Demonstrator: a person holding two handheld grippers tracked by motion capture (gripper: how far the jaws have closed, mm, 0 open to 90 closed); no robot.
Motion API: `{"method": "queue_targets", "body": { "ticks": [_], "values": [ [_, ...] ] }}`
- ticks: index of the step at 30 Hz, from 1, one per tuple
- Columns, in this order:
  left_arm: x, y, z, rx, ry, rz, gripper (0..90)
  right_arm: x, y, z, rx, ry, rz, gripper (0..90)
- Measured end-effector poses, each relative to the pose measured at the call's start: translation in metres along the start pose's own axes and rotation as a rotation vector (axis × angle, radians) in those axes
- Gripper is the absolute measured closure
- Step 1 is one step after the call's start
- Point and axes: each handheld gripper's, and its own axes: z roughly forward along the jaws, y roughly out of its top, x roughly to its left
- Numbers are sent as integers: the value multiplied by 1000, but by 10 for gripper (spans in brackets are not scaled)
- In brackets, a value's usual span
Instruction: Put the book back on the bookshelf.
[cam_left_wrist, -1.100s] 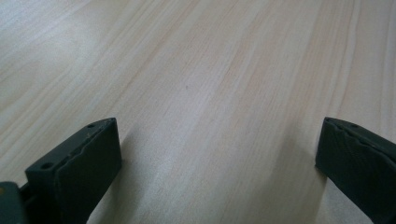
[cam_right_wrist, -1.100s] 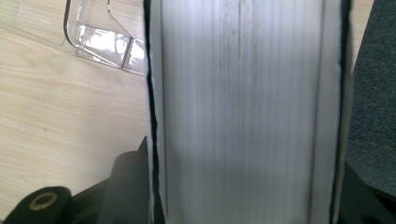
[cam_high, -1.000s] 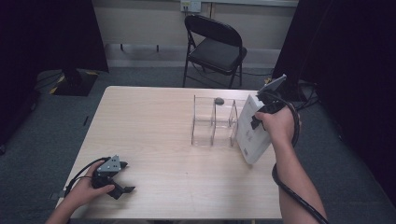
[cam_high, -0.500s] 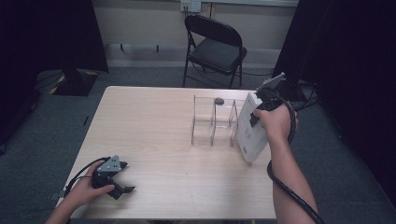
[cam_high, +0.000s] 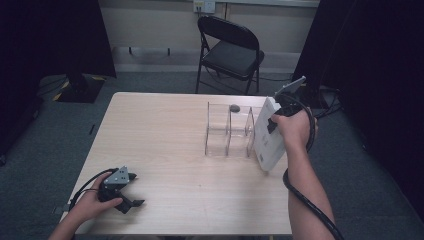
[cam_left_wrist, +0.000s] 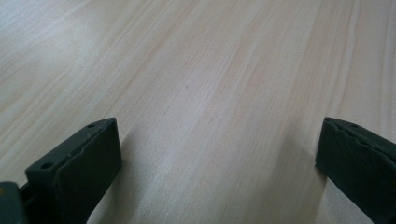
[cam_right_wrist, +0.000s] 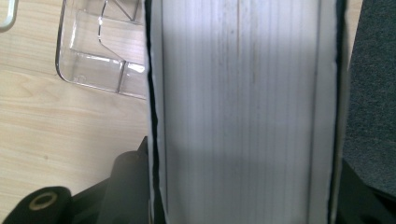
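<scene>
White book (cam_high: 267, 137): a thick volume with pale covers, held tilted at the right end of the table (cam_high: 165, 145), its lower corner at or just above the wood by the table's right edge; seen page-edge on in the right gripper view (cam_right_wrist: 238, 107).
Right gripper (cam_high: 278, 116): its fingers pinch the book across its thickness, one black finger (cam_right_wrist: 126, 179) flat against the left cover, the other hidden behind the right cover.
Clear organizer (cam_high: 231, 131): an acrylic rack of upright dividers, just beside the book on its left (a small dark object (cam_high: 234, 107) sits at its far side; what it is cannot be told).
Left gripper (cam_high: 125, 192): resting on the near left corner of the table, well apart from the book, fingers (cam_left_wrist: 81, 161) spread wide with only bare wood between them.
Risk, slipping: the grip sits high on a heavy, slanted book; smooth covers could slide through the fingers and the book would drop.
Risk, overhang: the book leans out near the table's right edge, over grey carpet (cam_right_wrist: 373, 93); a loss of grip there would likely send it to the floor.
Risk, collision: swung toward a slot at a slant, the lower corner could catch a divider and shove or tip the light rack.
Risk, fit: the book looks about as thick as a slot is wide (it may jam).
</scene>
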Motion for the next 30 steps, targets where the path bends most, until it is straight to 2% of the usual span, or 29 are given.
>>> {"method": "queue_targets", "body": {
  "ticks": [18,30],
  "values": [
    [0,0,0,0,0,0,0,-4,6,0,-13,-6,31,524],
    [0,0,0,0,0,0,0,-4,13,1,-10,-8,29,525]
  ]
}}
